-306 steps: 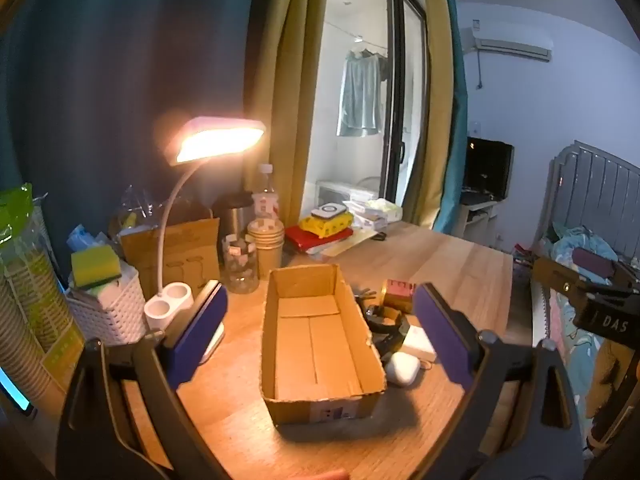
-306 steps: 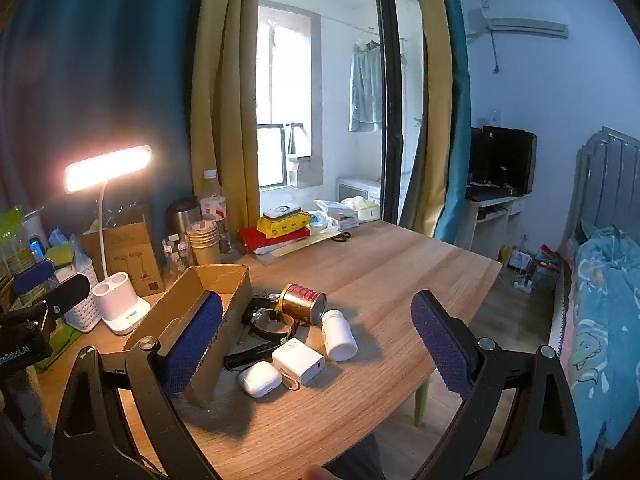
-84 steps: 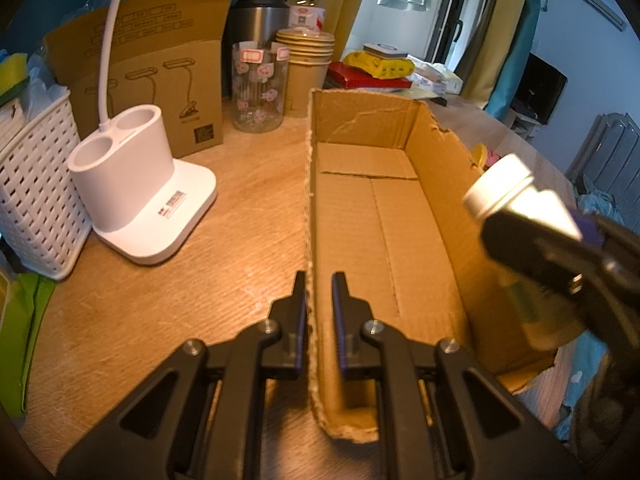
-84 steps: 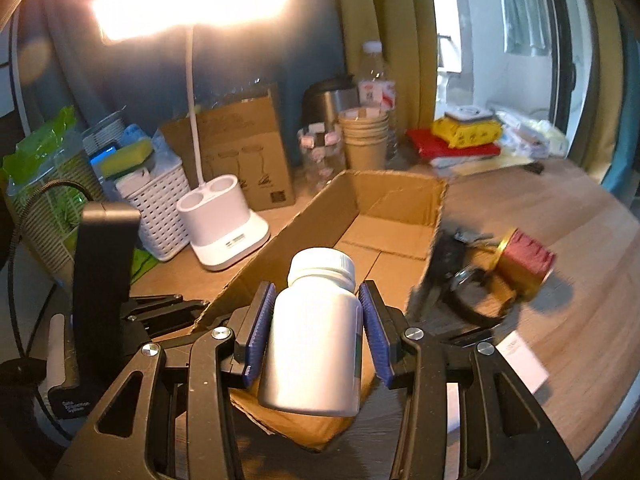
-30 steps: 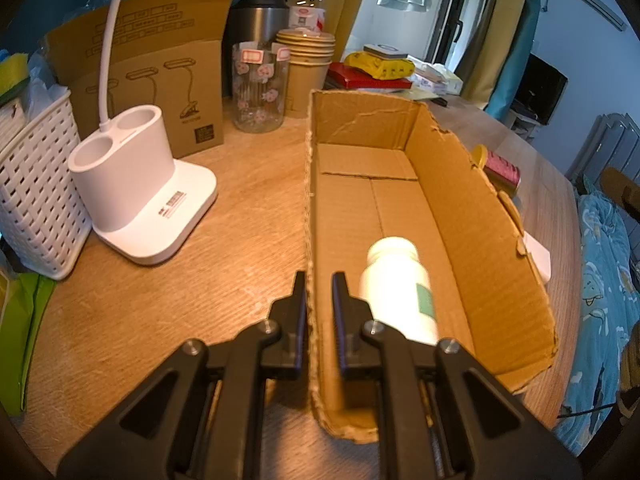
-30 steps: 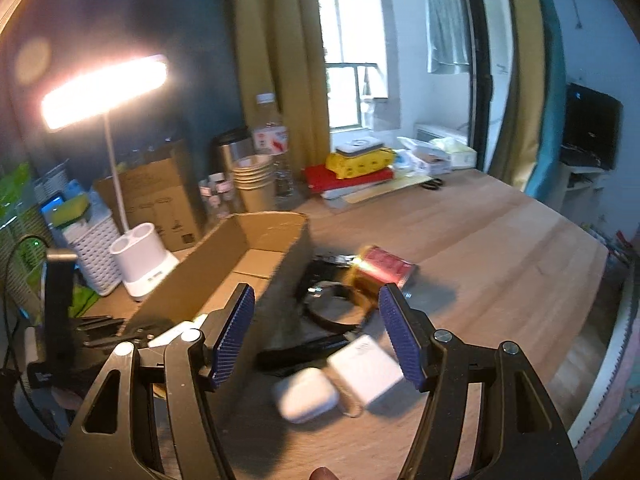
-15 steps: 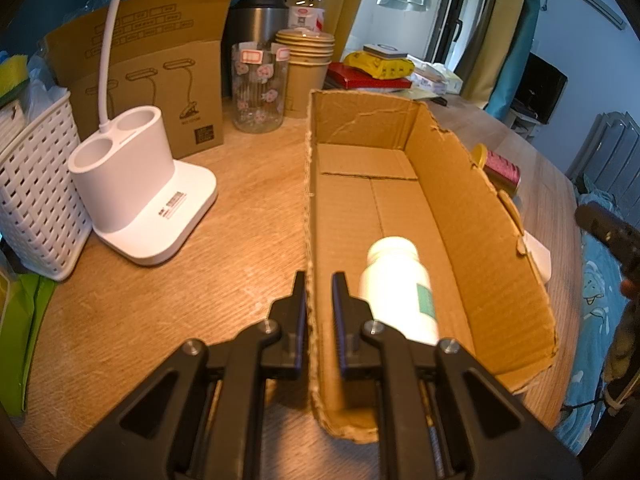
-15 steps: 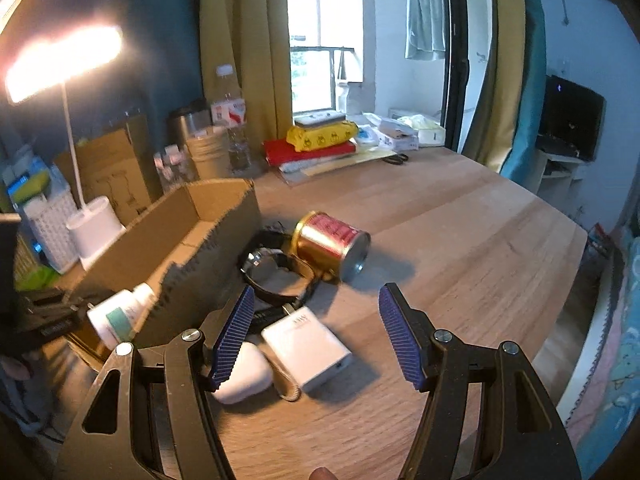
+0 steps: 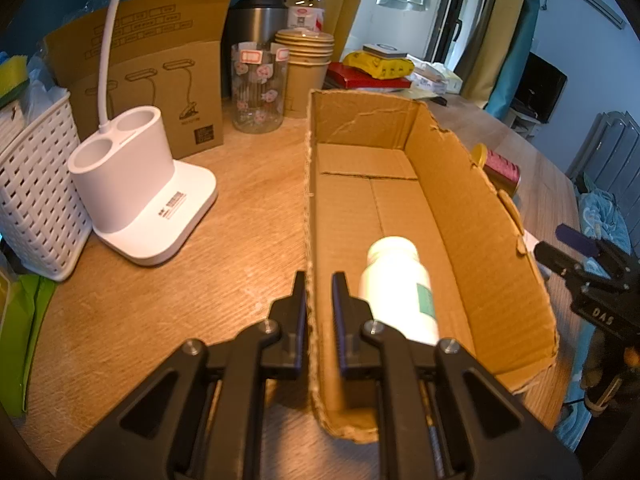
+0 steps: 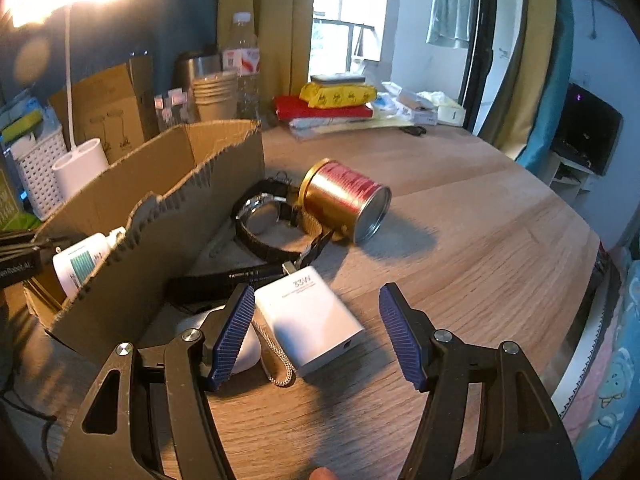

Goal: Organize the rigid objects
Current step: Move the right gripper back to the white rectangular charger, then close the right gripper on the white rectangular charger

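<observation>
My left gripper [image 9: 320, 304] is shut on the left wall of the open cardboard box [image 9: 460, 208]. A white pill bottle [image 9: 396, 284] lies on its side inside the box, near the front. My right gripper [image 10: 316, 292] is open and empty, low over a white charger block [image 10: 312, 316] that lies between its fingers without touching the pads. A white earbud case [image 10: 244, 344] is partly hidden behind the left finger. Beyond lie a black flashlight [image 10: 224, 280], a black watch [image 10: 264, 220] and a gold tin [image 10: 344, 204] on its side.
Left of the box stand a white lamp base [image 9: 136, 184], a white basket [image 9: 36, 184], a brown carton [image 9: 152, 80], a glass jar [image 9: 258, 88] and paper cups [image 9: 306, 68]. Books [image 10: 328, 108] are stacked at the back. The table edge [image 10: 580, 320] curves at right.
My right gripper has come down and nearer to the charger and earbud case, still open. The left gripper and the box have not moved. The bottle lies where it was.
</observation>
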`<state>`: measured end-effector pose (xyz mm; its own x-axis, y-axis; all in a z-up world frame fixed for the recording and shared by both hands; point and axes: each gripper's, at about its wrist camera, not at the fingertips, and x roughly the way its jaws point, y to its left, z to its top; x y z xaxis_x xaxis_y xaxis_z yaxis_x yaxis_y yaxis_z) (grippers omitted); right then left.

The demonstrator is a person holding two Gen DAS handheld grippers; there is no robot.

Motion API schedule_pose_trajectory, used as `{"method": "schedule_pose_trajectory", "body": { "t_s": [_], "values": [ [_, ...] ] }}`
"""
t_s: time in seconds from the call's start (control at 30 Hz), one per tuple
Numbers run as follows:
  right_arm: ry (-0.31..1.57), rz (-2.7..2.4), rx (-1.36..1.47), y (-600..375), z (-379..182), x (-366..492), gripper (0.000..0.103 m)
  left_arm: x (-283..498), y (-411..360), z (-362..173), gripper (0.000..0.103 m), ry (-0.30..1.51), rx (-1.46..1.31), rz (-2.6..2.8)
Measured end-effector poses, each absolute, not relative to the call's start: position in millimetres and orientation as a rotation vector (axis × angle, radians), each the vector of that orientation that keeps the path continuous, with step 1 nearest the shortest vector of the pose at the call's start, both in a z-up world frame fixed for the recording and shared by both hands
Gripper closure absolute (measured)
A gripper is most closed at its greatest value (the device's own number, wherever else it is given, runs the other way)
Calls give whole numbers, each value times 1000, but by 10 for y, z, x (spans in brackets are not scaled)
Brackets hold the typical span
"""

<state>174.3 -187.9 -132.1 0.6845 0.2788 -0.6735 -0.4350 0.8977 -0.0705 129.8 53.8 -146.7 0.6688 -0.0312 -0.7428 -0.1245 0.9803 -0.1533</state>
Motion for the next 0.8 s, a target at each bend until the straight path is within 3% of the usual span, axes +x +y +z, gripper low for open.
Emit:
{"method": "schedule_pose_trajectory", "body": {
  "t_s": [0.8],
  "values": [
    [810, 469, -181, -1895, -1562, 1972, 36, 1295, 540, -1468, 92, 838, -198, 54]
  ]
}}
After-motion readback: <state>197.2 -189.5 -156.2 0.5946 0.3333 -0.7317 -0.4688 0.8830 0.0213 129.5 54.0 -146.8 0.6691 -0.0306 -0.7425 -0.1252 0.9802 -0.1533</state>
